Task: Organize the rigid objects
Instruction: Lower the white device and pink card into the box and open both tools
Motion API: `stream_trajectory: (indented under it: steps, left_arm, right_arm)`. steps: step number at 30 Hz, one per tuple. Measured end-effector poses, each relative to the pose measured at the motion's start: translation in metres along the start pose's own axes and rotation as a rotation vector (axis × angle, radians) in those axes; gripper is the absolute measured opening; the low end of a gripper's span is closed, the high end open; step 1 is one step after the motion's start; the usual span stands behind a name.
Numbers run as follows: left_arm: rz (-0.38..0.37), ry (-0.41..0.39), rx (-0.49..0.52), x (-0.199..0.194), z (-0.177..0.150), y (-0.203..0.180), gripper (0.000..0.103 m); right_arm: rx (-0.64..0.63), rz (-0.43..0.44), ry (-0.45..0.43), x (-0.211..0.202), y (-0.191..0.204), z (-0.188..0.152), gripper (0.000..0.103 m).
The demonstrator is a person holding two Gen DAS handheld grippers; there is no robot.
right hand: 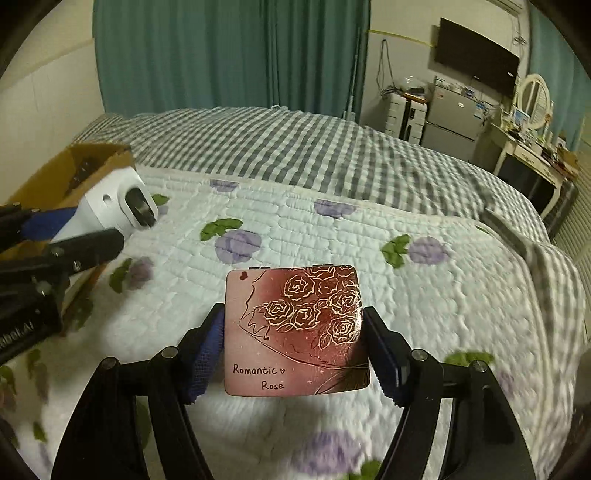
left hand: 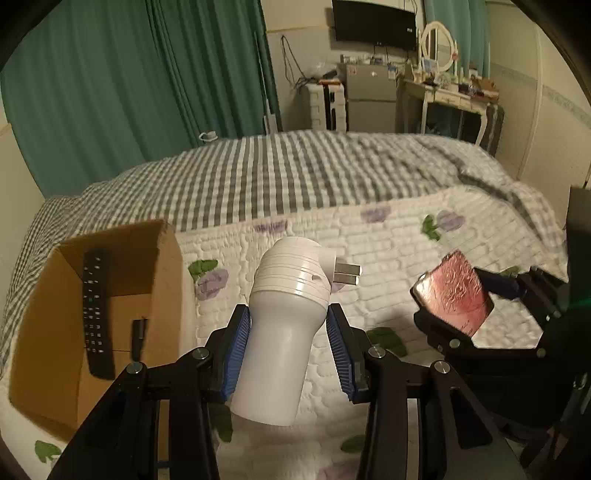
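Observation:
My left gripper (left hand: 289, 321) is shut on a white plug-in device (left hand: 284, 325) with two metal prongs, held above the quilt to the right of an open cardboard box (left hand: 40, 332). The box holds a black remote (left hand: 96, 314) and a small black stick (left hand: 138, 338). My right gripper (right hand: 293, 325) is shut on a flat pink-red case (right hand: 295, 332) printed with roses and "Romantic Rose". The case (left hand: 456, 297) and right gripper (left hand: 480, 332) show at the right of the left wrist view. The left gripper (right hand: 55, 236), the device (right hand: 114, 199) and the box (right hand: 48, 173) show at the left of the right wrist view.
Both grippers hover over a bed with a white floral quilt (right hand: 332, 236) and a grey checked blanket (left hand: 295, 173). Green curtains (left hand: 147, 74) hang behind. A small fridge (left hand: 369, 96), a wall TV (left hand: 373, 24) and a cluttered dresser (left hand: 450, 92) stand at the back right.

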State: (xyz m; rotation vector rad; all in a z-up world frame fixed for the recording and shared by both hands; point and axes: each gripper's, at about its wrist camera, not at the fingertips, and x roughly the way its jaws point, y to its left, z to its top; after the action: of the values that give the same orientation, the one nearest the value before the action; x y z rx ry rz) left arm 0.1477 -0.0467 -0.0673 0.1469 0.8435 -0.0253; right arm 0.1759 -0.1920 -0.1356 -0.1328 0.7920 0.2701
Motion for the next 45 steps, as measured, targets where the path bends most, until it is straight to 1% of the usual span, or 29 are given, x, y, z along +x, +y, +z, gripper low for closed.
stream_trajectory:
  steps: [4, 6, 10, 14, 19, 23, 25, 28, 34, 39, 45]
  left_arm:
    - [-0.019, -0.040, -0.013, -0.035, 0.008, 0.007, 0.043]
    - [-0.025, -0.063, -0.017, -0.052, 0.013, 0.013, 0.043]
    - [-0.022, -0.118, -0.035, -0.089, 0.022, 0.034, 0.043]
    - [-0.005, -0.172, -0.056, -0.121, 0.029, 0.062, 0.043]
    - [0.027, -0.207, -0.080, -0.141, 0.030, 0.100, 0.043]
    - [0.060, -0.214, -0.099, -0.144, 0.025, 0.134, 0.043]
    - [0.075, -0.208, -0.117, -0.138, 0.020, 0.154, 0.043]
    - [0.101, -0.183, -0.134, -0.127, 0.012, 0.177, 0.043]
    - [0.133, -0.116, -0.136, -0.090, -0.012, 0.211, 0.043]
    - [0.111, -0.066, -0.156, -0.055, -0.025, 0.218, 0.043]
    - [0.084, -0.014, -0.156, -0.014, -0.030, 0.219, 0.043]
  right_arm:
    - [-0.016, -0.017, -0.019, -0.034, 0.010, 0.009, 0.071]
    - [-0.030, -0.026, -0.042, -0.054, 0.017, 0.017, 0.071]
    - [-0.060, -0.046, -0.102, -0.091, 0.036, 0.038, 0.071]
    - [-0.096, -0.049, -0.160, -0.126, 0.063, 0.061, 0.071]
    - [-0.123, -0.026, -0.209, -0.156, 0.097, 0.085, 0.071]
    - [-0.152, 0.025, -0.243, -0.169, 0.135, 0.105, 0.071]
    - [-0.166, 0.047, -0.250, -0.169, 0.152, 0.113, 0.071]
    - [-0.188, 0.086, -0.241, -0.158, 0.181, 0.123, 0.071]
    - [-0.183, 0.150, -0.192, -0.113, 0.216, 0.125, 0.071]
    - [-0.179, 0.166, -0.148, -0.073, 0.229, 0.122, 0.071]
    - [-0.180, 0.171, -0.114, -0.032, 0.226, 0.120, 0.071]
